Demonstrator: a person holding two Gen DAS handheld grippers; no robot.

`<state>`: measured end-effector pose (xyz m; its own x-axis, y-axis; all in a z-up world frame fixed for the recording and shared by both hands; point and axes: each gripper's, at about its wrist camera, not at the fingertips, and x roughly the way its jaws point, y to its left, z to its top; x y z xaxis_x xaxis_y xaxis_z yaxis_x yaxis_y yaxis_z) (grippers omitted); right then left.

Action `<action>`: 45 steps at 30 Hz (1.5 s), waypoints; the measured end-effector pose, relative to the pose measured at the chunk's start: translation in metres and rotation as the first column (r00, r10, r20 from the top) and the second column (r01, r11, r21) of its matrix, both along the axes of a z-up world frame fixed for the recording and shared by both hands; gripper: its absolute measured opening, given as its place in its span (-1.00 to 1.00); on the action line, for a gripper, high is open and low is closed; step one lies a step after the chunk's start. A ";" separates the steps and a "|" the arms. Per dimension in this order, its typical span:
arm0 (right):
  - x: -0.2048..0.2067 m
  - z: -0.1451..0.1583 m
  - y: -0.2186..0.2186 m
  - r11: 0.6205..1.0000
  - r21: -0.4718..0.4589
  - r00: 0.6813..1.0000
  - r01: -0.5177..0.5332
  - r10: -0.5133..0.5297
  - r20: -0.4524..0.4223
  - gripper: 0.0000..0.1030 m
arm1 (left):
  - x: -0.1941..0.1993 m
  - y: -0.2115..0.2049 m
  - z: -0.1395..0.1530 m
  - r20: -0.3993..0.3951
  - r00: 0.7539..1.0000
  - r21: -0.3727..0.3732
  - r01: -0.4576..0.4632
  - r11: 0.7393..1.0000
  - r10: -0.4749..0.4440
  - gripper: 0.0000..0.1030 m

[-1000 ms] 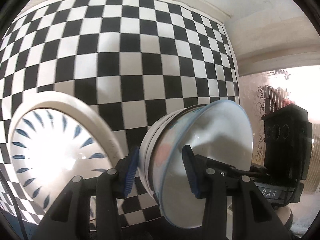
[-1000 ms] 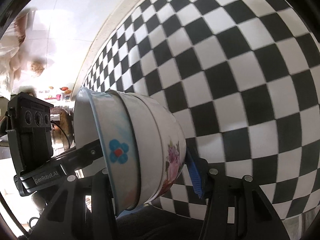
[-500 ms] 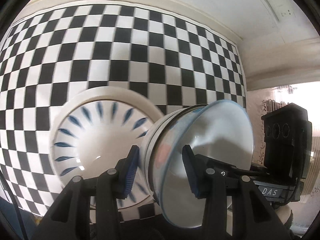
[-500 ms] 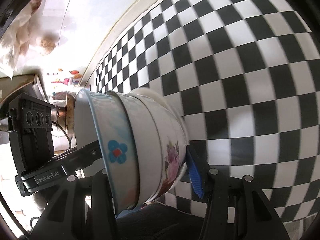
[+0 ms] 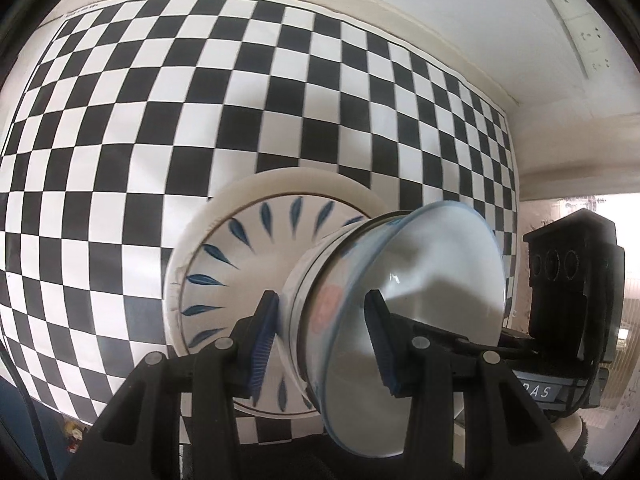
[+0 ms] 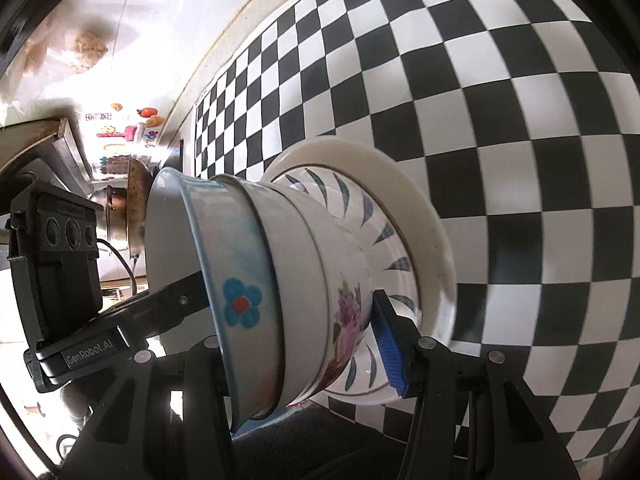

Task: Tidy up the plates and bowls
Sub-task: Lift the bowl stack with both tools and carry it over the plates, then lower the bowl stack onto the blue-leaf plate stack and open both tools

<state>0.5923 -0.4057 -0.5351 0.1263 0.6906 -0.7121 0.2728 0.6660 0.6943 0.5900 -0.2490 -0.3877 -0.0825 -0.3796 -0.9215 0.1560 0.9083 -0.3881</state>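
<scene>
You hold three nested bowls (image 6: 280,292) tipped sideways, mouths facing left, just over two stacked plates (image 5: 224,280) on the checkered desk (image 5: 160,120). Your left tool (image 5: 320,344) and right tool (image 6: 296,332) both squeeze the bowls' rims.

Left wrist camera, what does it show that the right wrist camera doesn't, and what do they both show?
Only the left wrist view shows the smooth white inside of the top bowl and a wall socket strip.

Only the right wrist view shows the bowls' outsides, with a blue flower and a pink floral print, plus stickers on a bright surface.

Both show the bowl stack clamped by both grippers over the blue-leaf plate on the checkered mat.
</scene>
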 end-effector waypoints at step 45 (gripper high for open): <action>0.003 -0.011 0.032 0.993 -0.102 0.997 -0.054 0.048 -0.061 0.03 | -0.007 0.021 -0.022 -0.025 0.998 0.042 -0.055 0.998 0.056 -0.21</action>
<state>0.5952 -0.3735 -0.5464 0.0491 0.6173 -0.7852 0.2741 0.7476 0.6049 0.5834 -0.2278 -0.4101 -0.0870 -0.3458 -0.9343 0.0952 0.9306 -0.3533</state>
